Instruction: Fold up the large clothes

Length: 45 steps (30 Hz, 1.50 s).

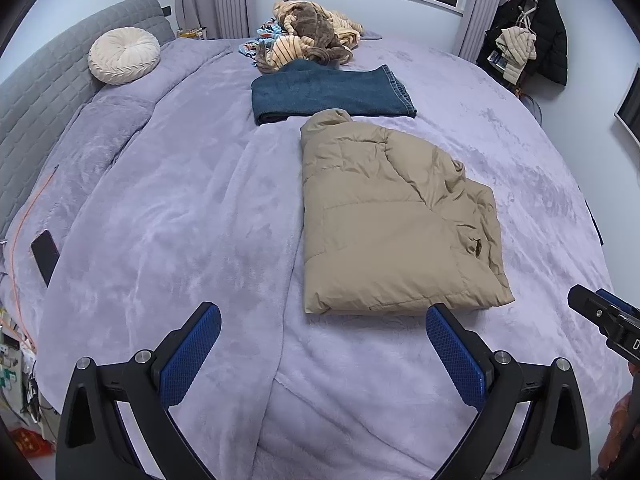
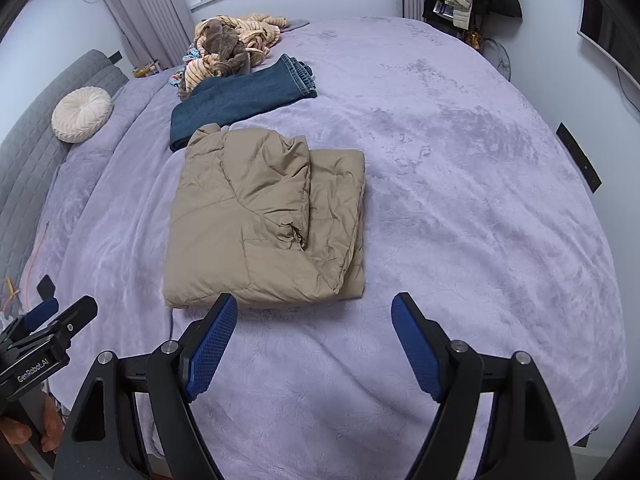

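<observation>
Both my grippers hang over the lilac blanket (image 1: 160, 208) with nothing between the pads: left gripper (image 1: 323, 334) spread wide, right gripper (image 2: 314, 326) likewise apart. At twelve o'clock from the right fingers lies the folded tan puffer jacket (image 2: 256, 220). Beyond it, at eleven, the folded jeans (image 2: 244, 96) touch its collar; a heap of clothes (image 2: 228, 40) sits farther back.

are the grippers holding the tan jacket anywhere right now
No. The left gripper and the right gripper are both open with nothing between their jaws; the folded tan puffer jacket lies free on the bed.
</observation>
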{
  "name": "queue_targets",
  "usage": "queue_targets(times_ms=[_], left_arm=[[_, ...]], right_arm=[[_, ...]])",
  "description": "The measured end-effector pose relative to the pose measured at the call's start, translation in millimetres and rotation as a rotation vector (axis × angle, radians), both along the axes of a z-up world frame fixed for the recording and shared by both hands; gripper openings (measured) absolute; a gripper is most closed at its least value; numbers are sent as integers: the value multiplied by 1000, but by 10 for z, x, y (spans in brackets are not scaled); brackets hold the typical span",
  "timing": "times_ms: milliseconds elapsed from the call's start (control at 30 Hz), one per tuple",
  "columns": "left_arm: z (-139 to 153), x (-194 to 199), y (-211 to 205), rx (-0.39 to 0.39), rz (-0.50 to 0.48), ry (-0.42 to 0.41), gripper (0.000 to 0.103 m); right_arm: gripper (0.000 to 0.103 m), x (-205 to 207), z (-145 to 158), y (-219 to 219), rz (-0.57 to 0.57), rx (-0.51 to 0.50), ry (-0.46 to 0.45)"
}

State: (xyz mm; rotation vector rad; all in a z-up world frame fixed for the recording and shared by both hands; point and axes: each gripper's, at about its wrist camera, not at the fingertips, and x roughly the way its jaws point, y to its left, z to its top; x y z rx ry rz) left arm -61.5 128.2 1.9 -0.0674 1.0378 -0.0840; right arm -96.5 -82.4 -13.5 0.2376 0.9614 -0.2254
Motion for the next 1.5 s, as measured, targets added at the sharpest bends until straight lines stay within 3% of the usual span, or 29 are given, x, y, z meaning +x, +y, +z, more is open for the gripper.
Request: queue_targets(times_ms=[1500], left_arm=[[68,-78,-15,6,15,-15,103]], right_arm=[[84,-20,31,-21,4,-7,-5]])
